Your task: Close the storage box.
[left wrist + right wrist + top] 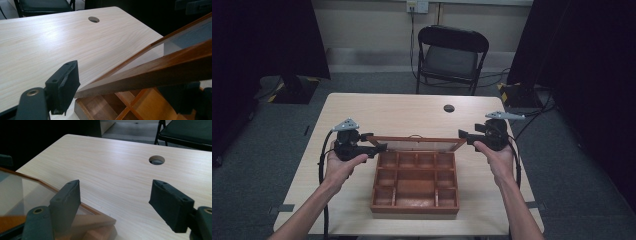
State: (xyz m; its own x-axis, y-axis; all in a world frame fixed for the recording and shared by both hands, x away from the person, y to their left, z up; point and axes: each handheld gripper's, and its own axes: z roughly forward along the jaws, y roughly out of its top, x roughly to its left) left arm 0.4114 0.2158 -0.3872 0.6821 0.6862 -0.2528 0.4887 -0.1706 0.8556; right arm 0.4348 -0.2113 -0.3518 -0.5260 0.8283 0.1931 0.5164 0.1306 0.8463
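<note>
Centre of the high view now: a wooden box (415, 182) divided into compartments sits on the pale bench (387, 107), and its glass-paned lid (416, 145) stands part-way raised along the far edge of the box, its long axis running left to right across the frame. A pair of tongs waits at each end of that lid, so neither hand has the edge; the lid lies straight between them. The left tongs (371, 148) sit at the lid's left corner, and in the left gripper view the wooden frame of the lid crosses the picture from lower left to upper right, its corner tucked right beside the one black jaw that shows clearly; the other jaw is dark and half hidden under the frame at lower right, so I cannot tell whether they are pinching the wood or just bracketing it. The right tongs (468, 135) are at the lid's right corner, and in the right gripper view they stand wide apart and hold nothing: the lid corner pokes in by the left-hand jaw, with bare bench between the jaws. The compartments I can see look empty. My guess is the next move tips the lid along its hinge line, both ends together.
</note>
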